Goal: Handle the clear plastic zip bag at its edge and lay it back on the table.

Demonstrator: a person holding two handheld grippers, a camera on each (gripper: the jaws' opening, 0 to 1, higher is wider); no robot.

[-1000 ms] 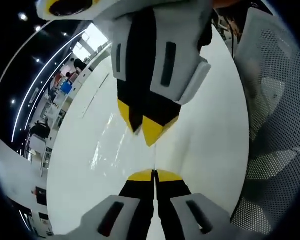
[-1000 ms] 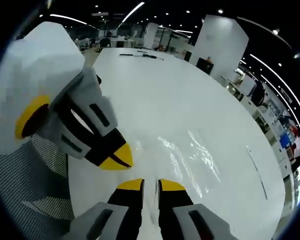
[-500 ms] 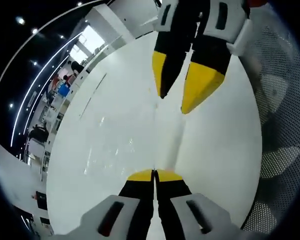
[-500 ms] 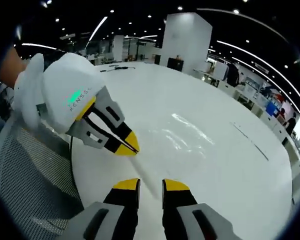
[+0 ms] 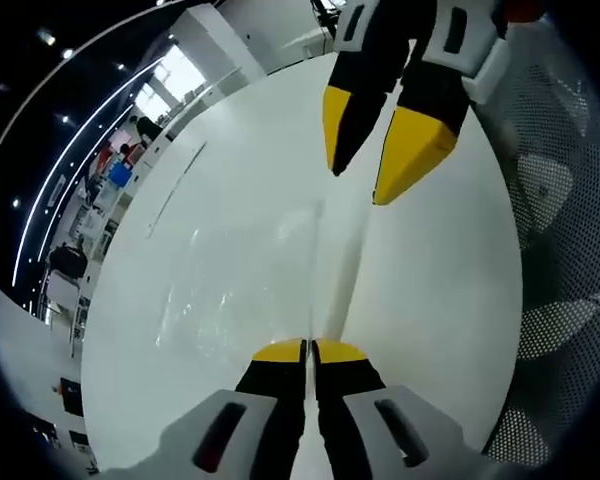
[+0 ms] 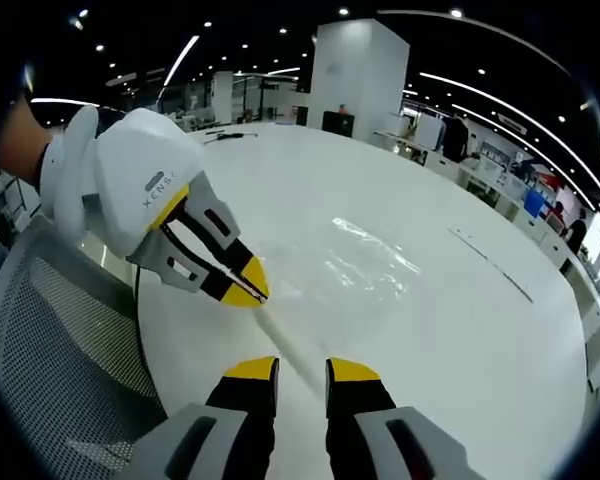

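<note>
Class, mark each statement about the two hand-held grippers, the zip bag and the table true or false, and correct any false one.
1. The left hand-held gripper is shut on the zip bag edge. True.
2. The right hand-held gripper is clamped shut. False: its jaws stand apart.
3. The table is black. False: it is white.
4. A mesh chair stands beside the table. True.

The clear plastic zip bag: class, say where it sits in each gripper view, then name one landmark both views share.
Left gripper view: the clear plastic zip bag lies flat at centre-left on the white table, its edge running up from the shut left gripper.
Right gripper view: the bag glints at centre, beyond the open right gripper.
Shared landmark: the bag's straight edge strip.
</note>
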